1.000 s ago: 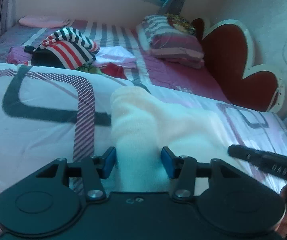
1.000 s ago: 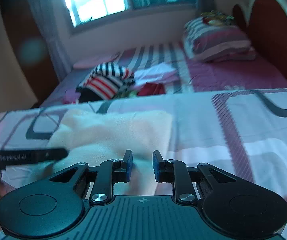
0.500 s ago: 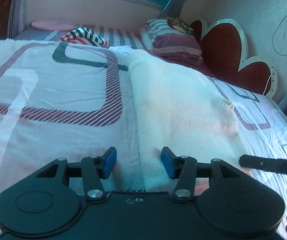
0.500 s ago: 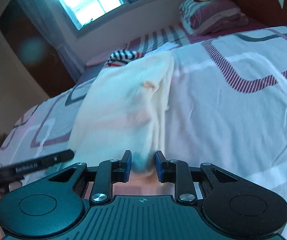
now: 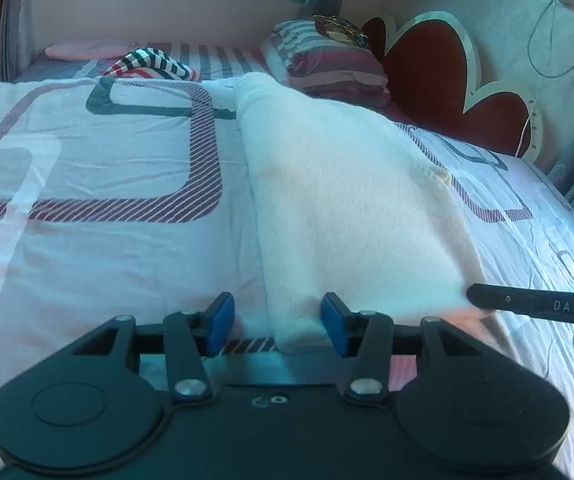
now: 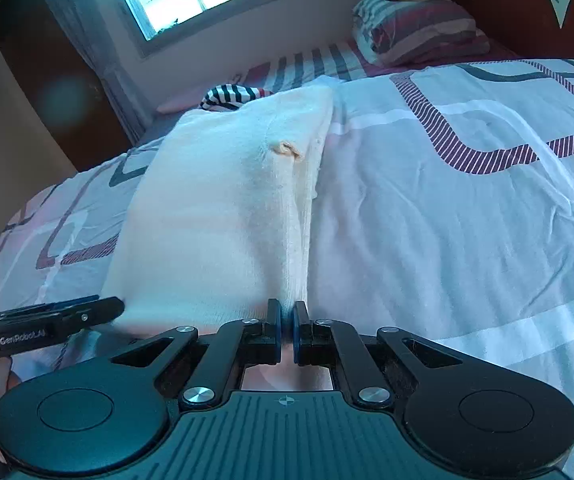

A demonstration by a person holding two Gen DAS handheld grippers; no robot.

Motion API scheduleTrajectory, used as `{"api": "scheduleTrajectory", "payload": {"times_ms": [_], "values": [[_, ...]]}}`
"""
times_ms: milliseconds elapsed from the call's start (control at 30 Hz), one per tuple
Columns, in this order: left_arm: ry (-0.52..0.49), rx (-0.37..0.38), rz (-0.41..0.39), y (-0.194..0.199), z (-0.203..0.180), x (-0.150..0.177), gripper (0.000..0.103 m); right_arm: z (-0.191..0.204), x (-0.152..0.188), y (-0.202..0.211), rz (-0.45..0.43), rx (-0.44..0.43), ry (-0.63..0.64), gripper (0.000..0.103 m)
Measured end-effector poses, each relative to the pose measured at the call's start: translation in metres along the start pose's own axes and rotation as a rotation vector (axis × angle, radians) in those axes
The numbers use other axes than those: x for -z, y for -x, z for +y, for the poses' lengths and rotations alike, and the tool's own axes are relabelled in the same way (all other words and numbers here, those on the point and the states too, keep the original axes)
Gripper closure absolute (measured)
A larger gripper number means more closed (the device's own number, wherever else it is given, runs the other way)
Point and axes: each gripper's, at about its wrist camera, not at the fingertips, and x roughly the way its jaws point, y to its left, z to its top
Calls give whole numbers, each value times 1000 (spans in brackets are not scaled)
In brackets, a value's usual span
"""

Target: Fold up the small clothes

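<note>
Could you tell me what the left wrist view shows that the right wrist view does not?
Left wrist only: the left gripper open, straddling the cloth's near edge, and a wall cable. Right wrist only: the right gripper shut on the cloth's near corner, a small hole in the fabric, and a dark door. Both: cloth, bedsheet, striped garment, pillow.

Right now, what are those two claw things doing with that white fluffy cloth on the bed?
A person is folding a small cream-white knitted garment on the patterned bedsheet. The right claw is shut on its near edge. The left claw is open, with the near left corner between its blue pads.
</note>
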Motion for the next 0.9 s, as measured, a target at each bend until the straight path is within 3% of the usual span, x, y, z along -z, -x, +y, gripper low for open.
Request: {"api": "scheduleTrajectory", "payload": {"times_ms": [67, 100, 133, 167, 267, 433, 567, 633, 700, 800, 900], "values": [[-26, -3, 1, 3, 0, 1, 55, 0, 0, 2, 8, 4, 7, 93], [-31, -8, -2, 7, 0, -1, 55, -2, 0, 3, 15, 3, 0, 85], [-33, -15, -24, 11, 1, -5, 56, -3, -2, 4, 21, 15, -6, 66], [-35, -29, -61, 16, 3, -10, 55, -3, -6, 8, 4, 35, -5, 64], [-13, -55, -122, 16, 9, -35, 54, 1, -22, 26, -122, -22, 0, 64], [45, -53, -122, -10, 16, -84, 54, 32, -63, -4, -178, 16, 117, 66], [-16, -64, -74, -39, 3, -98, 50, 47, -75, -44, -158, 58, 237, 81], [-29, -103, 3, -60, 0, -93, 47, 48, -70, -67, -104, 145, 316, 95], [12, -72, 9, -66, 2, -88, 47, 38, -62, -79, -96, 181, 354, 95], [-62, -108, -6, -61, -8, -86, 47, 36, -60, -79, -86, 197, 361, 94], [-69, -120, -12, -61, -7, -81, 37, 32, -59, -80, -69, 184, 344, 94]]}}
